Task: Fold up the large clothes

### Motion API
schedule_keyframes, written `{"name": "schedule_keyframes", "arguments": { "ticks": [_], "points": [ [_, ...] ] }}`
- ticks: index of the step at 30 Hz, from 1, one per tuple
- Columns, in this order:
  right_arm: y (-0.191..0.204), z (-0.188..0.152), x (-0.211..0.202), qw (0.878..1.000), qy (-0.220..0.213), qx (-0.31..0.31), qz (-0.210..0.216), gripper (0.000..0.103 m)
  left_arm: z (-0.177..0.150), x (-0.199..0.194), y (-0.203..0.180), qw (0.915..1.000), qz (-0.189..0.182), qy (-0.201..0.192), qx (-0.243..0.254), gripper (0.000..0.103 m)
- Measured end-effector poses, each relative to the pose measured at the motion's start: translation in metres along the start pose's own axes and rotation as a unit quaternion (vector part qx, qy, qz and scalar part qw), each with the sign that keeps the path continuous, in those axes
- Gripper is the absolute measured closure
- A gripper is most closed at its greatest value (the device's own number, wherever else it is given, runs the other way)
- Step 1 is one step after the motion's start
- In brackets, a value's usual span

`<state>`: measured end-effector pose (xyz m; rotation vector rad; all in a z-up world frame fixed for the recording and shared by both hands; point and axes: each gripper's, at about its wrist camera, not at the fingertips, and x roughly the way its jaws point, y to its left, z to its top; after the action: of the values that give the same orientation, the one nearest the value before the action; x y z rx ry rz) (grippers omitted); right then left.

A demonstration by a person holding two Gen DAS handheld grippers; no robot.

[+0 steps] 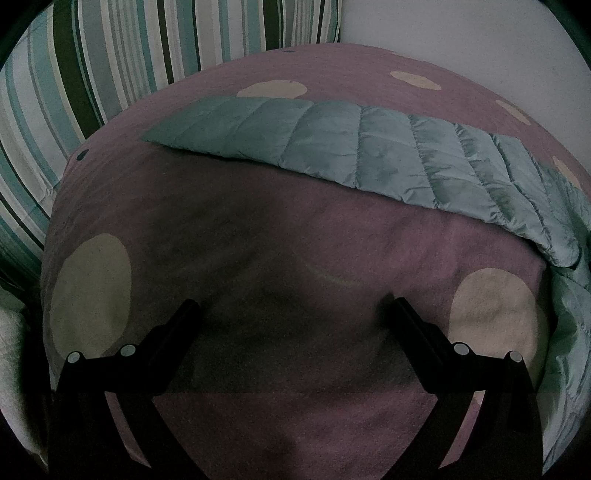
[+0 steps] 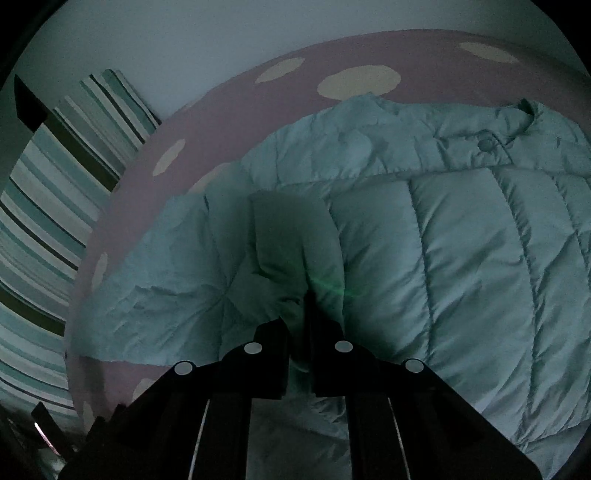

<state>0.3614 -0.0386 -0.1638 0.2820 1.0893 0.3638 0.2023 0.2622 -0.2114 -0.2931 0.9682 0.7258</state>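
A pale teal quilted puffer jacket (image 2: 461, 240) lies flat on a mauve bed cover with cream dots (image 2: 236, 110), its collar and snap button at the far right. My right gripper (image 2: 301, 310) is shut on a fold of the jacket's fabric, which bunches up between the fingers. In the left wrist view one sleeve of the jacket (image 1: 332, 147) stretches straight across the cover (image 1: 295, 251), well beyond my left gripper (image 1: 295, 306). The left gripper is open and empty, low over the bare cover.
A striped teal, white and dark pillow or bedding (image 1: 92, 74) lies at the far left of the bed, also seen in the right wrist view (image 2: 40, 221). A pale wall (image 1: 461, 33) stands behind the bed.
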Motion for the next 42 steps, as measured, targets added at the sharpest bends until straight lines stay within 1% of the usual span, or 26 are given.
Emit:
{"name": "schedule_keyframes", "arguments": {
  "ticks": [1,2,3,4,5,6,7,8,10,12,13,14,16,17,18,20,23,25,26,28,31,34,36,39,40,42],
  "points": [
    [0.001,0.000,-0.002,1.000,-0.001,-0.002,0.004,0.093,0.000,0.000,0.000,1.0000,0.000,0.000,0.000,0.002],
    [0.001,-0.001,-0.005,1.000,-0.002,-0.003,0.008,0.089,0.000,0.000,0.000,1.0000,0.000,0.000,0.000,0.002],
    [0.002,-0.003,-0.009,1.000,-0.002,-0.003,0.012,0.082,0.000,0.000,0.000,1.0000,0.000,0.000,0.000,0.002],
    [0.002,-0.004,-0.017,1.000,-0.004,-0.002,0.023,0.077,0.000,0.000,0.000,1.0000,-0.001,0.000,0.000,0.002],
    [0.001,-0.005,-0.023,1.000,-0.009,-0.002,0.029,0.068,0.000,0.000,0.000,1.0000,0.000,0.000,0.000,0.002],
    [0.000,-0.007,-0.036,0.999,-0.022,-0.003,0.034,0.064,0.000,0.000,0.000,1.0000,-0.001,0.000,-0.001,0.002],
    [-0.002,-0.008,-0.046,0.999,-0.032,-0.004,0.036,0.064,0.000,0.000,0.000,1.0000,-0.001,0.000,-0.001,0.002],
    [-0.007,-0.010,-0.065,0.998,-0.049,-0.007,0.041,0.064,0.000,0.000,-0.001,1.0000,-0.002,0.000,-0.001,0.002],
    [-0.022,-0.014,-0.093,0.996,-0.070,-0.005,0.047,0.064,-0.001,0.000,-0.001,1.0000,-0.002,0.000,-0.001,0.002],
    [-0.050,-0.017,-0.126,0.995,-0.096,0.003,0.034,0.064,-0.001,0.000,0.000,1.0000,-0.002,0.000,-0.001,0.002],
    [-0.067,-0.018,-0.140,0.994,-0.107,0.011,0.022,0.064,-0.001,0.000,0.000,1.0000,-0.002,0.000,-0.001,0.002],
    [-0.092,-0.020,-0.157,0.992,-0.123,0.027,0.004,0.064,-0.001,0.000,0.000,1.0000,-0.002,0.000,-0.001,0.002],
    [-0.134,-0.023,-0.178,0.988,-0.140,0.057,-0.021,0.064,-0.001,0.000,-0.001,1.0000,-0.001,0.000,-0.001,0.002],
    [-0.163,-0.024,-0.187,0.985,-0.146,0.080,-0.038,0.066,-0.001,0.000,-0.001,1.0000,-0.001,0.000,-0.001,0.002],
    [-0.183,-0.026,-0.191,0.983,-0.147,0.099,-0.045,0.073,-0.001,0.001,-0.001,1.0000,-0.001,0.000,-0.001,0.002],
    [-0.229,-0.031,-0.193,0.979,-0.139,0.141,-0.047,0.085,-0.001,0.001,-0.001,1.0000,-0.001,0.000,-0.001,0.002],
    [-0.260,-0.040,-0.177,0.979,-0.109,0.161,-0.061,0.091,-0.001,0.001,-0.001,1.0000,-0.001,0.000,0.000,0.002],
    [-0.272,-0.046,-0.157,0.981,-0.081,0.170,-0.056,0.094,-0.001,0.000,-0.001,1.0000,0.000,0.001,0.001,0.002],
    [-0.278,-0.050,-0.147,0.981,-0.071,0.174,-0.052,0.099,-0.001,0.000,0.000,1.0000,0.000,0.001,0.001,0.002],
    [-0.281,-0.050,-0.143,0.980,-0.074,0.178,-0.043,0.099,-0.001,0.000,0.000,1.0000,0.001,0.001,0.002,0.002],
    [-0.275,-0.042,-0.156,0.980,-0.085,0.170,-0.052,0.099,-0.002,-0.001,0.002,1.0000,-0.002,0.001,0.000,0.002],
    [-0.275,-0.026,-0.173,0.978,-0.118,0.163,-0.060,0.096,-0.002,0.000,0.003,1.0000,-0.003,0.002,0.000,0.002],
    [-0.283,-0.007,-0.173,0.975,-0.130,0.169,-0.062,0.096,-0.002,-0.001,0.002,1.0000,-0.001,0.001,0.001,0.002],
    [-0.294,0.013,-0.163,0.974,-0.129,0.175,-0.063,0.096,-0.002,-0.001,0.003,1.0000,-0.003,0.001,0.000,0.002],
    [-0.297,0.017,-0.158,0.974,-0.124,0.178,-0.062,0.096,-0.002,0.000,0.003,1.0000,-0.003,0.001,0.000,0.002],
    [-0.305,0.022,-0.143,0.975,-0.103,0.183,-0.073,0.096,-0.001,-0.001,0.003,1.0000,-0.002,0.001,0.001,0.002]
  ]
}}
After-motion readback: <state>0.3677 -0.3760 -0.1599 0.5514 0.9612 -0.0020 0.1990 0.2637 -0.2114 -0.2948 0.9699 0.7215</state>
